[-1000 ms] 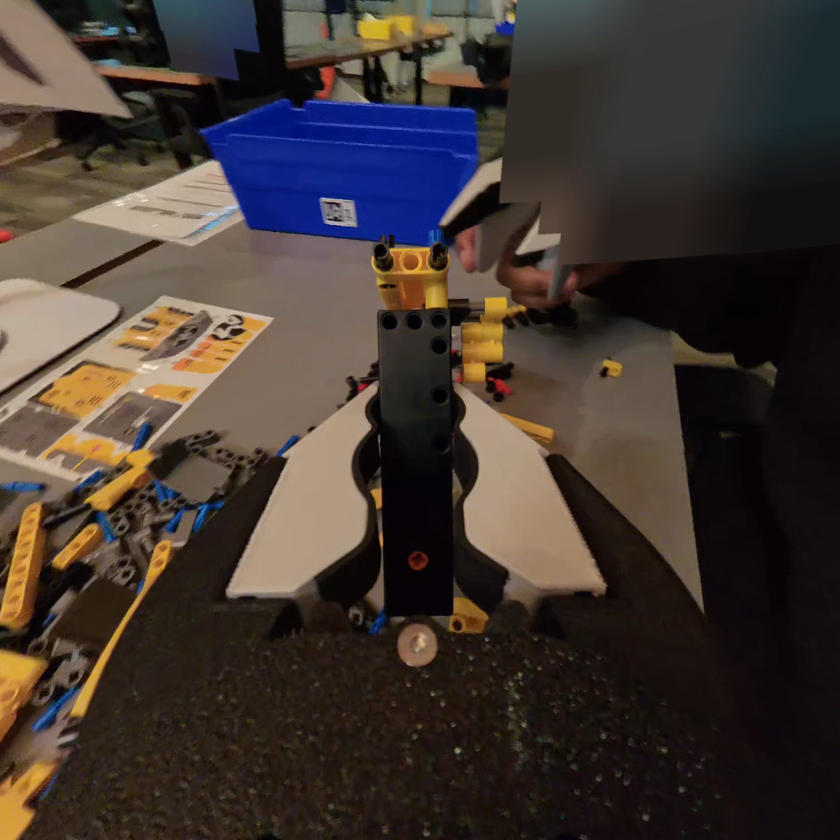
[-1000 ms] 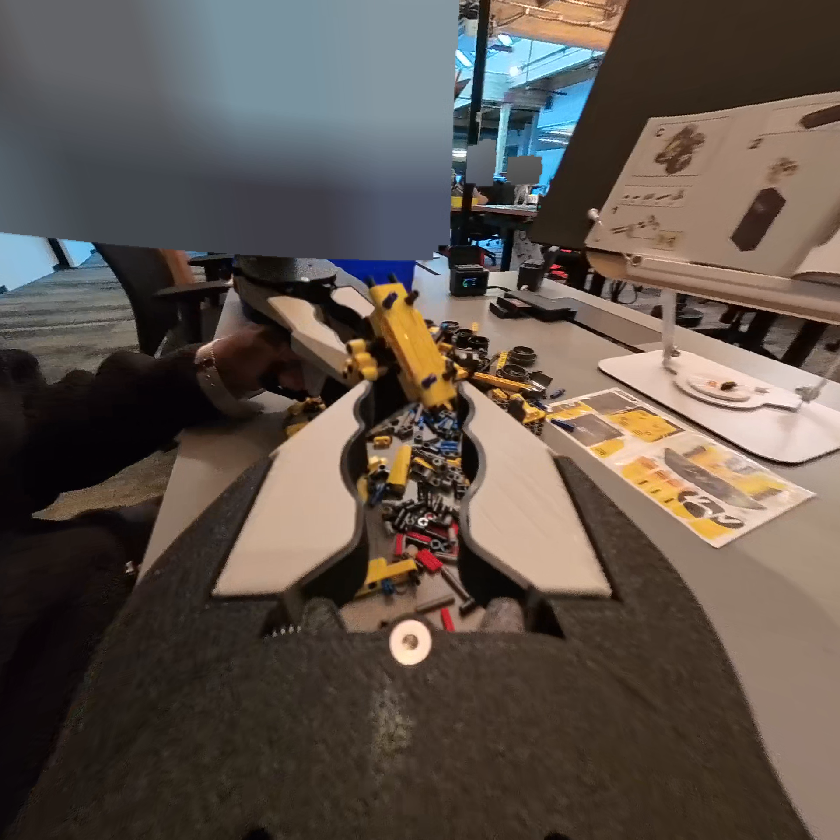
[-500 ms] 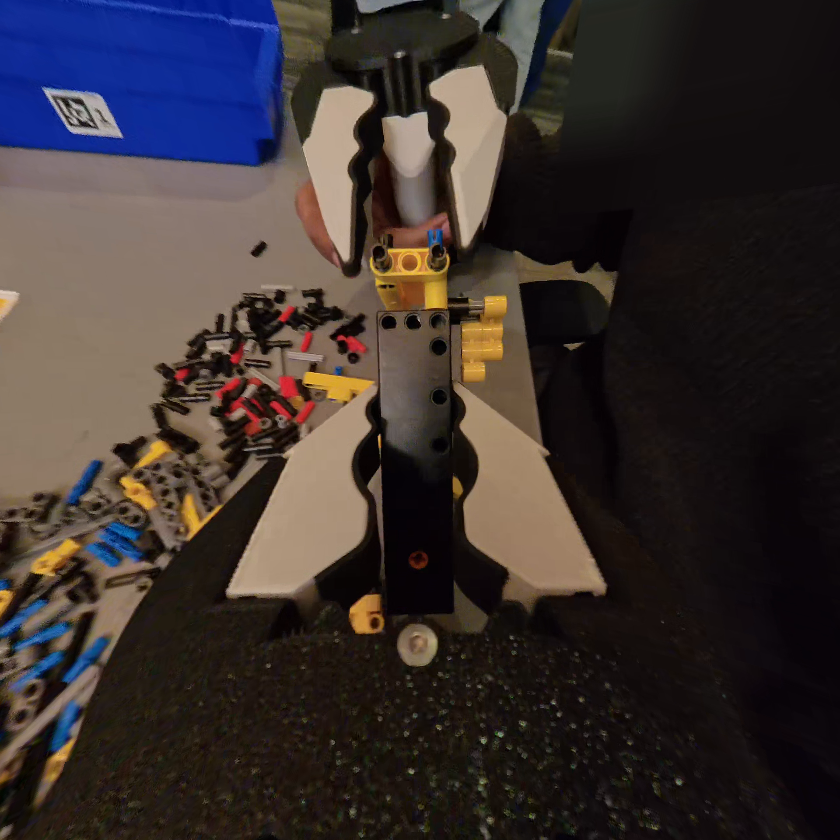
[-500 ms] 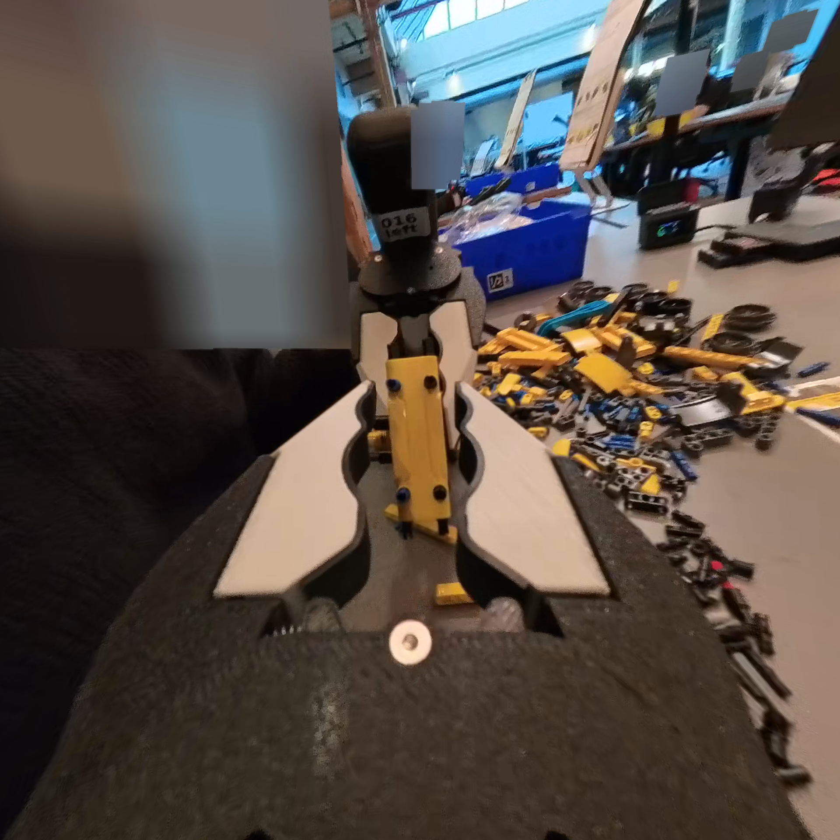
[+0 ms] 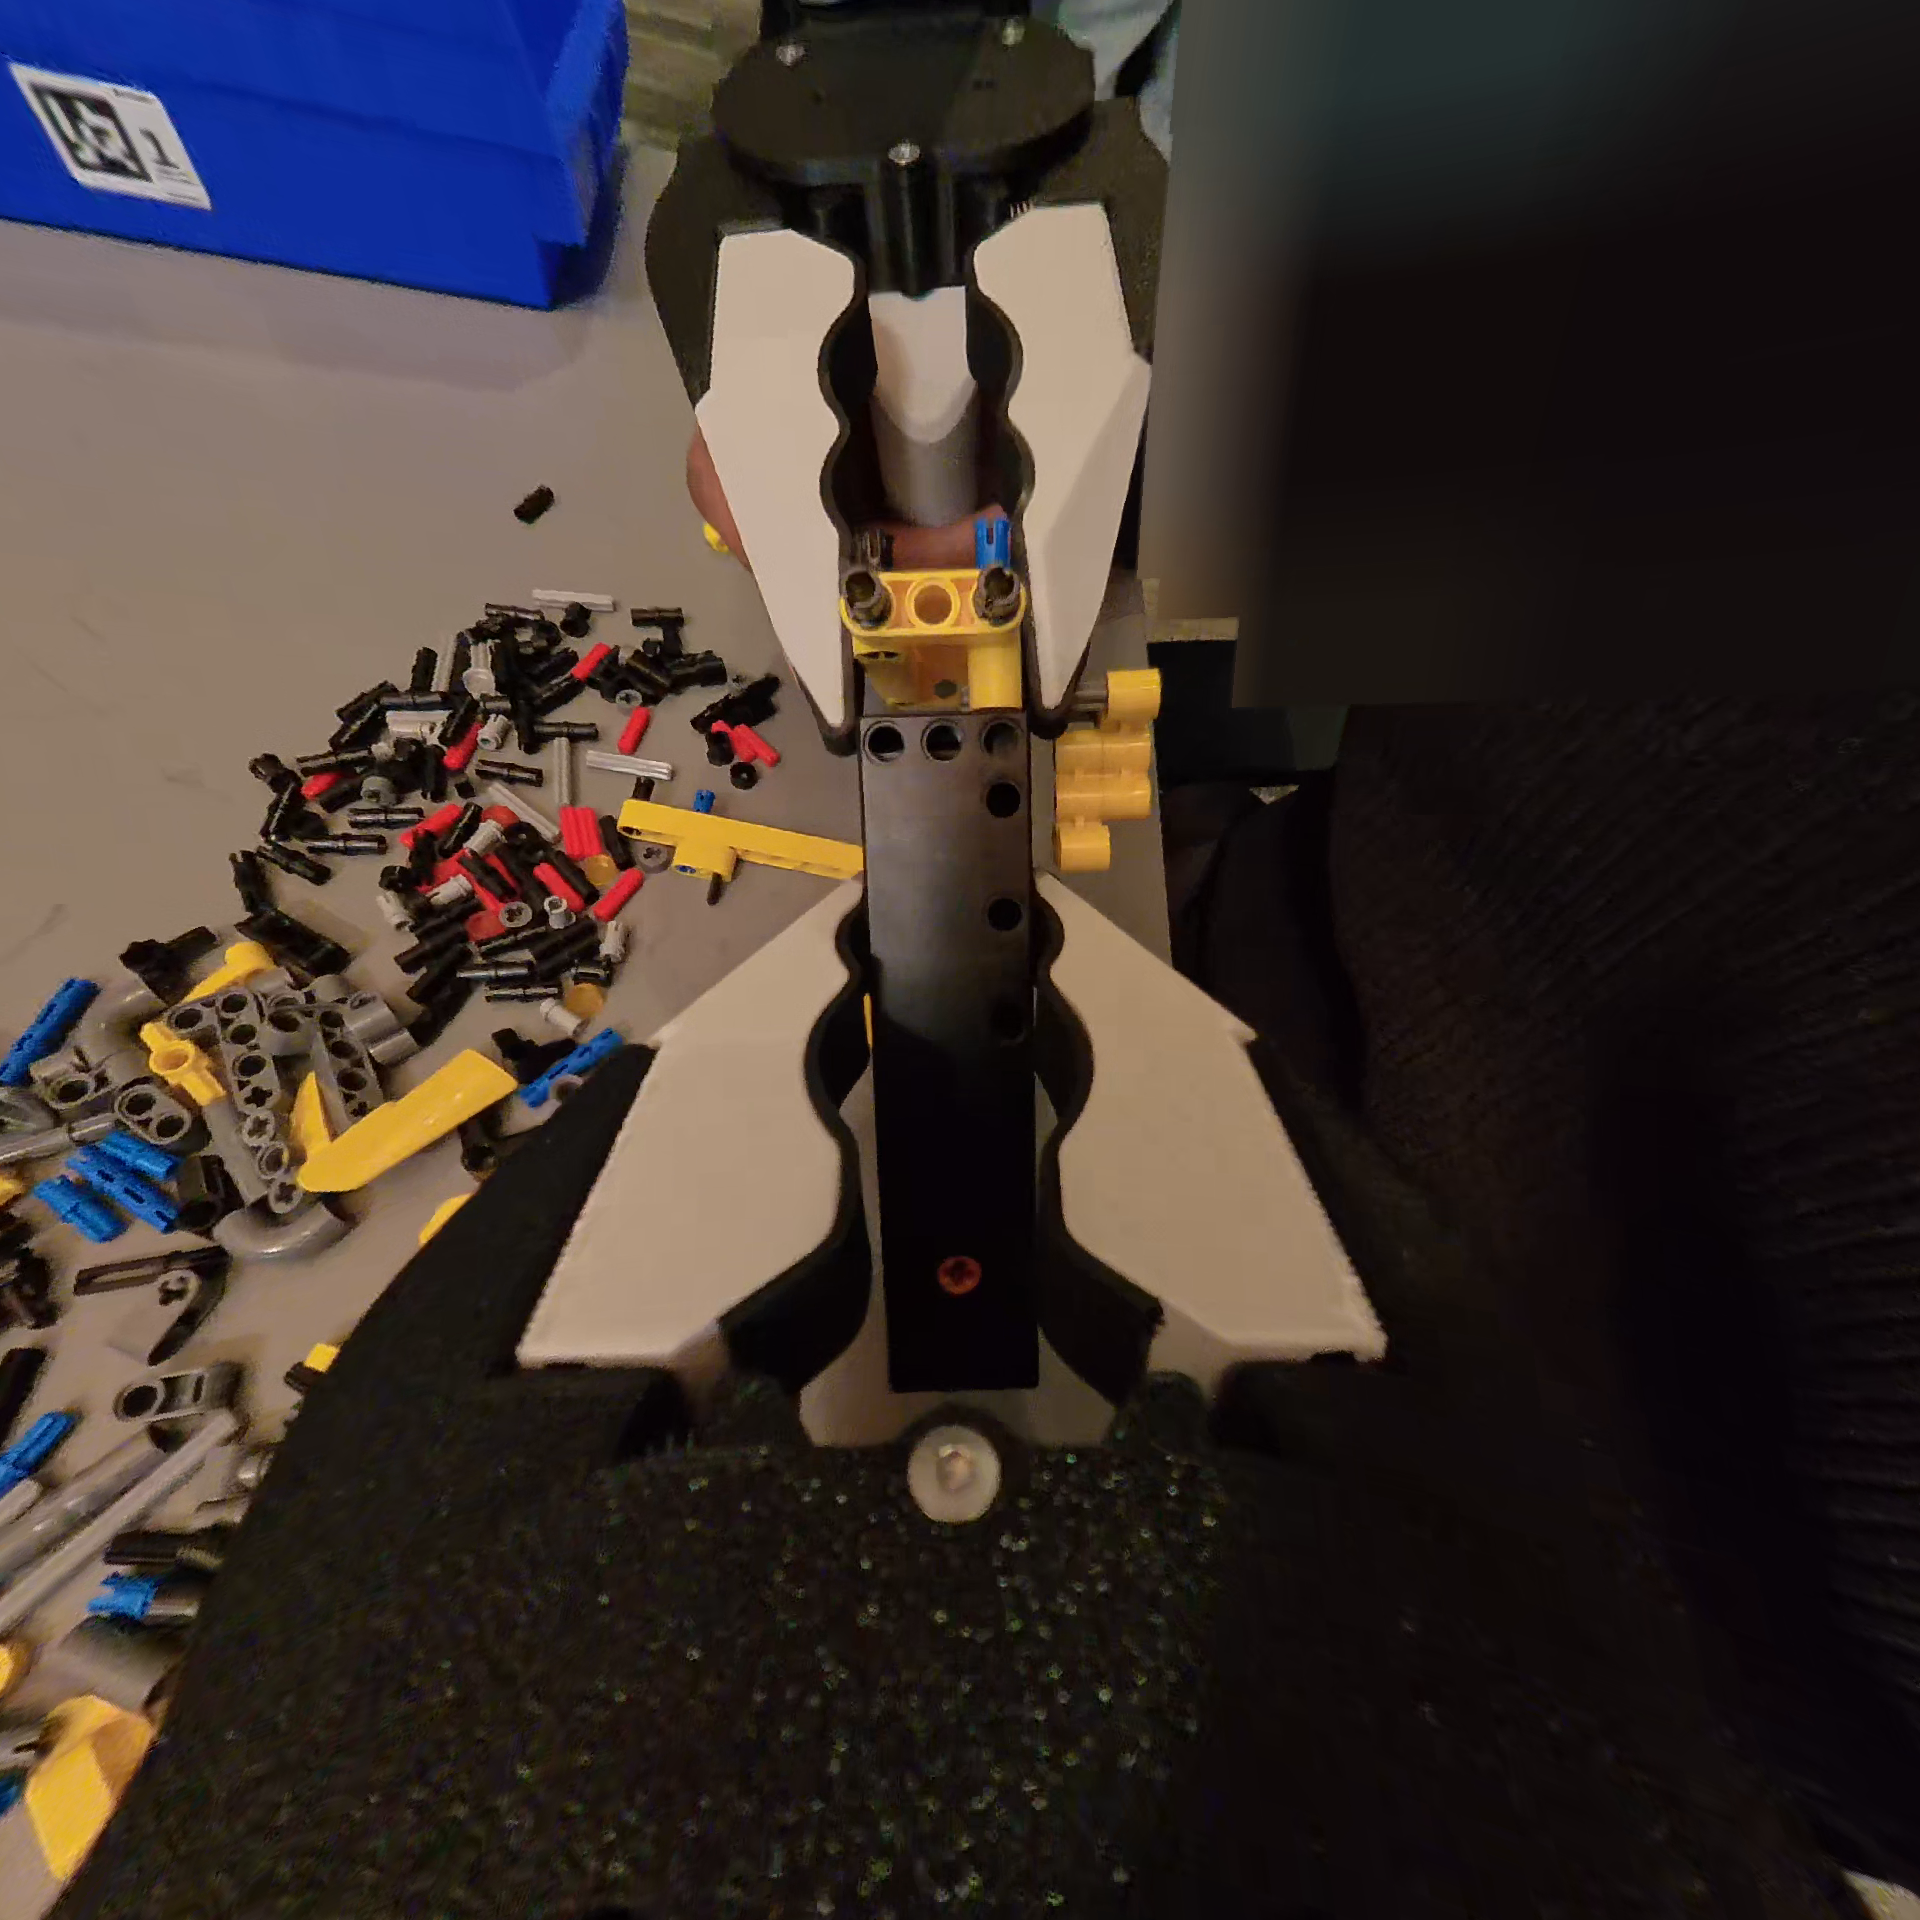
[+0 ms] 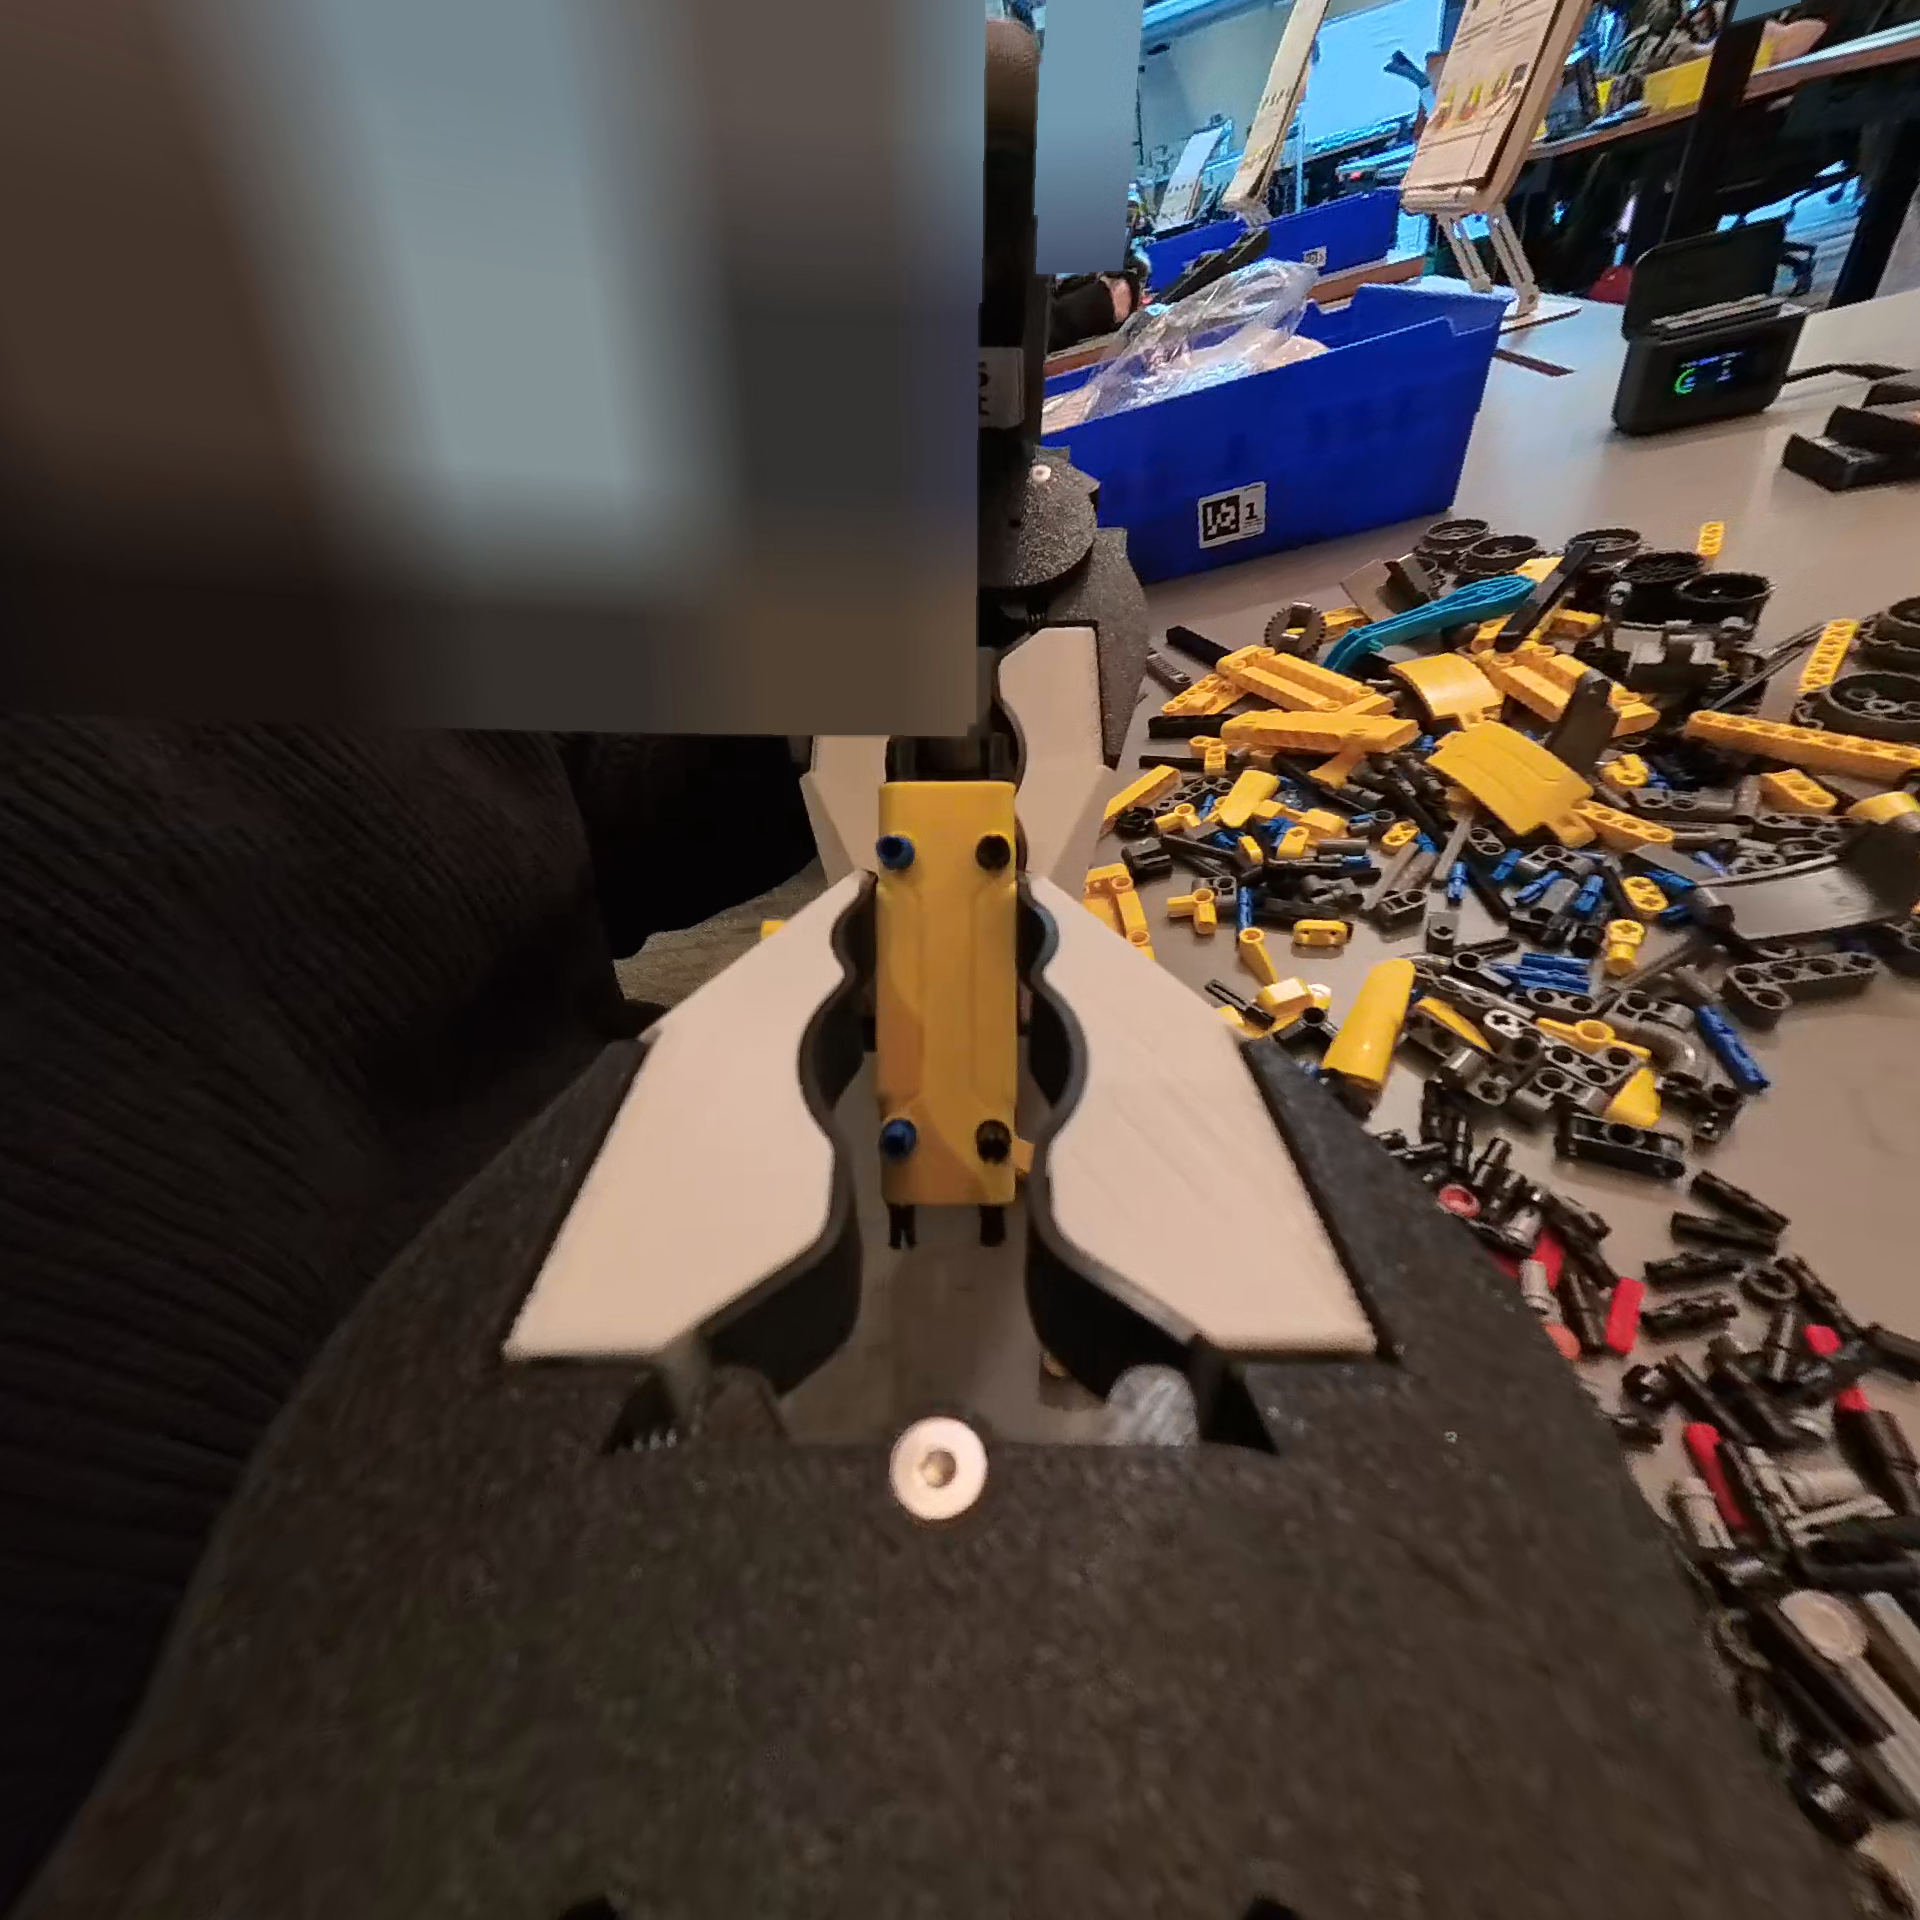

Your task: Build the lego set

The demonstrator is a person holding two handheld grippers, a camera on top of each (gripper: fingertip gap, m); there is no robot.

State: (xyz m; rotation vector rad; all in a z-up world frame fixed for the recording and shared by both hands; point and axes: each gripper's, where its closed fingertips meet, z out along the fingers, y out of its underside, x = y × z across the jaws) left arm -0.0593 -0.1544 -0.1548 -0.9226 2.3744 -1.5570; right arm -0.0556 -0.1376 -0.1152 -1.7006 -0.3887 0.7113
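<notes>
My left gripper (image 5: 948,904) is shut on a long black beam (image 5: 951,1091) of a building-brick assembly, held up off the table. The beam carries a yellow end piece (image 5: 930,634) with black and blue pins, and yellow connectors (image 5: 1103,774) on its right side. My right gripper (image 5: 940,717) faces the left one from the far side and is shut on that yellow end. In the right wrist view the right gripper (image 6: 945,883) clamps the yellow panel (image 6: 943,997), and one of the left gripper's fingers (image 6: 1055,727) shows behind it.
A grey table (image 5: 260,468) holds a heap of loose black, red, yellow and blue pieces (image 5: 499,831), which also shows in the right wrist view (image 6: 1507,883). A blue bin (image 6: 1299,416) stands at the back. A black device with a screen (image 6: 1704,374) is far right. A person's dark clothing (image 5: 1558,1039) lies right of the table edge. Both grippers' tips are close together, under 4 cm apart.
Both grippers have swung to face each other. The right gripper moved in over the yellow end of the assembly and its fingers closed on it. The left grip is unchanged.
</notes>
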